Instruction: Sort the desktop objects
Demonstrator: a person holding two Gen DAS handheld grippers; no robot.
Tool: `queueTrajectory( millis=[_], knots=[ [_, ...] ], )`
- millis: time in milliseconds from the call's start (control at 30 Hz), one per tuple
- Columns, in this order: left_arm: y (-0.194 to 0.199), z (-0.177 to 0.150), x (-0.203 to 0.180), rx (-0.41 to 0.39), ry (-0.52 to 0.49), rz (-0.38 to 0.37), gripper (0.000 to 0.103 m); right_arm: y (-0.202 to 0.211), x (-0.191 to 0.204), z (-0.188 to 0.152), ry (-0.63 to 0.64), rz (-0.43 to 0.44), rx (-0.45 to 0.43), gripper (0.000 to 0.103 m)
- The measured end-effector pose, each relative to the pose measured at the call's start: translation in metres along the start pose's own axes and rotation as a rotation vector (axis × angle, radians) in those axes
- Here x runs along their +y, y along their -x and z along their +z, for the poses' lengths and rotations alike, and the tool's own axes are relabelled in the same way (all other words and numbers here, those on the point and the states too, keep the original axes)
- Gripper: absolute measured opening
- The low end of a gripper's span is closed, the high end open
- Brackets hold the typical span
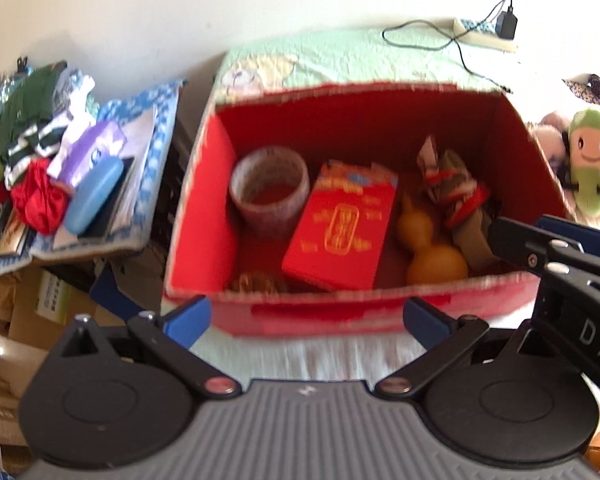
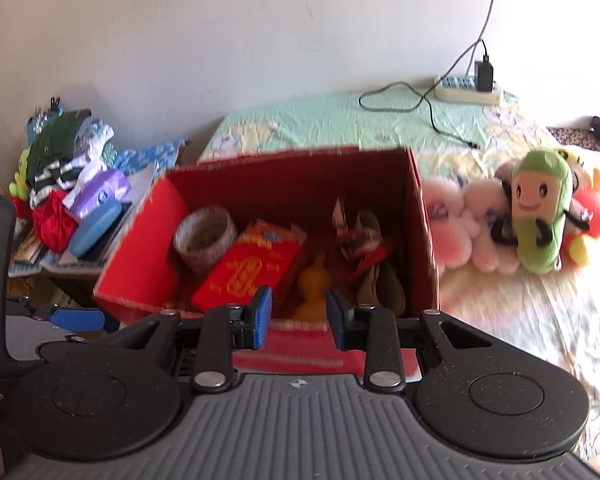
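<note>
An open red cardboard box (image 1: 204, 208) (image 2: 140, 248) stands on the bed. Inside it lie a roll of tape (image 1: 270, 192) (image 2: 205, 240), a red packet with gold print (image 1: 340, 228) (image 2: 248, 276), a yellow gourd (image 1: 432, 248) (image 2: 312, 288) and a bundle of patterned cloth (image 1: 456, 188) (image 2: 364, 248). My left gripper (image 1: 306, 316) hovers over the box's near wall, open wide with nothing between its fingers. My right gripper (image 2: 299, 316) is above the same wall, open, its blue pads partly apart and bare. The gourd shows through the gap, down in the box.
A green plush toy (image 1: 590, 160) (image 2: 540, 216) and pink plush toys (image 2: 460, 232) lie right of the box. Left of the bed, a side table holds a pile of clothes, tissues and a blue case (image 1: 94, 196). A power strip (image 2: 468, 90) with cables lies by the wall. Cardboard boxes (image 1: 28, 312) stand lower left.
</note>
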State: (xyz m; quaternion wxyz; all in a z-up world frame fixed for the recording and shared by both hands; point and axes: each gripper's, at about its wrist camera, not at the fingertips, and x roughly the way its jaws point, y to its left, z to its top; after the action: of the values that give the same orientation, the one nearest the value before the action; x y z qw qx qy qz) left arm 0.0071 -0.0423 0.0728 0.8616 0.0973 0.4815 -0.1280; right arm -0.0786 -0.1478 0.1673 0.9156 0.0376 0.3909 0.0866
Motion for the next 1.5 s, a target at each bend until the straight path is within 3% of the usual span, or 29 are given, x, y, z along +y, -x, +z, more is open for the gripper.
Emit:
queueTrajectory(
  millis=[333,533,767,967,1167,1500],
  knots=[
    [-0.007,0.049,0.003,-0.071,-0.070,-0.026,0.103,-0.014,0.000,0.041,-0.005,-0.021,-0.061,0.036],
    [-0.028,0.068,0.005,-0.005,-0.108,-0.084,0.103,-0.026,0.001,0.060,0.002,-0.040,-0.058,0.041],
    [-0.059,0.069,-0.002,0.109,-0.147,-0.121,0.103,-0.055,0.000,0.064,-0.017,-0.056,0.048,0.041],
    [-0.078,0.065,-0.004,0.186,-0.192,-0.150,0.103,-0.075,-0.005,0.063,-0.023,-0.094,0.137,0.053],
    [-0.088,0.065,-0.006,0.225,-0.257,-0.183,0.103,-0.088,-0.008,0.064,-0.031,-0.092,0.208,0.053],
    [-0.108,0.059,-0.009,0.336,-0.352,-0.170,0.103,-0.109,-0.010,0.061,-0.036,-0.072,0.377,0.053]
  ],
)
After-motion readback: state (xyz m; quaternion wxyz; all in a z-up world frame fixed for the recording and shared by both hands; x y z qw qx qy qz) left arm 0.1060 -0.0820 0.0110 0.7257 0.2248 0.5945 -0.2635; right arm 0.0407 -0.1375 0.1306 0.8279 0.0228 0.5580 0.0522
